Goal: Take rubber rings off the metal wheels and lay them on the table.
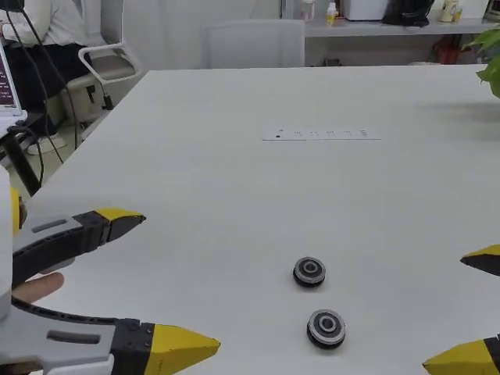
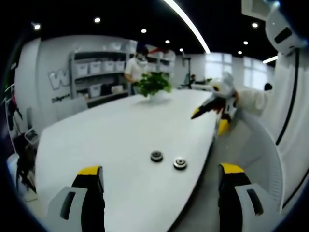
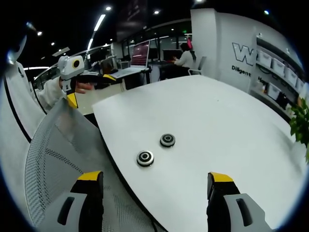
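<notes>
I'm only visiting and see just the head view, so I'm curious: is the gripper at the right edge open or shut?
Observer: Open; the right gripper has its jaws wide apart in its own view, holding nothing.
Operator: What's past the near edge of the table?
Observer: A grey mesh chair, right beside that edge.
Operator: And those leaves at far right?
Observer: A potted plant, standing on the table.
</notes>
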A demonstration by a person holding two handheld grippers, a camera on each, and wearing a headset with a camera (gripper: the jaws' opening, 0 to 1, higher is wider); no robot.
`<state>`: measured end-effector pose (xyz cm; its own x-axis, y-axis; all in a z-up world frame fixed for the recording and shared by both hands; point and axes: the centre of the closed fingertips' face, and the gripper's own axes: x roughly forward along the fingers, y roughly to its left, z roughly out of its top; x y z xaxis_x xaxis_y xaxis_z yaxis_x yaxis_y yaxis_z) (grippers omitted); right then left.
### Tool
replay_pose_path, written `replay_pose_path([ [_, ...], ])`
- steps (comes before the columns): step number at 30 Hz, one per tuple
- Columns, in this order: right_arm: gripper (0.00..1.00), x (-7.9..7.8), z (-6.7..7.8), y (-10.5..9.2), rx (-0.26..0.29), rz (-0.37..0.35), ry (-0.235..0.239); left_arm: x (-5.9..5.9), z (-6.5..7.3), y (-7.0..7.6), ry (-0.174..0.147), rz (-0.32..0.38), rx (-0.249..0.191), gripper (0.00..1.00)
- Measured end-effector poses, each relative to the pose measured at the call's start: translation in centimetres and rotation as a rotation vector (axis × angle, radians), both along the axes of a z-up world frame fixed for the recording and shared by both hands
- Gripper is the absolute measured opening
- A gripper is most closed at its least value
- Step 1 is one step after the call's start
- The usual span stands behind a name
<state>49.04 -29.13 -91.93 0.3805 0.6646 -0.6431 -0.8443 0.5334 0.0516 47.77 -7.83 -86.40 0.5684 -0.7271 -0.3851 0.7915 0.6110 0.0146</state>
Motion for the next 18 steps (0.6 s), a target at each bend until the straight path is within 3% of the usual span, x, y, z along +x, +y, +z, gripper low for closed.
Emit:
replay_pose_path([
  [8, 0.82, 0.9, 0.9, 1.2, 0.013, 0.038, -0.015, 1.5, 1.4, -1.0, -0.043, -0.052, 0.004, 0.99],
  [13, 0.79, 1.7, 1.7, 2.8, 0.029, 0.074, -0.044, 3.2, 2.0, -2.7, -0.062, -0.096, -0.010, 0.99],
  [18, 0.78, 2.1, 2.2, 4.4, 0.026, 0.120, -0.064, 4.2, 2.8, -5.4, -0.107, -0.161, -0.008, 0.97],
])
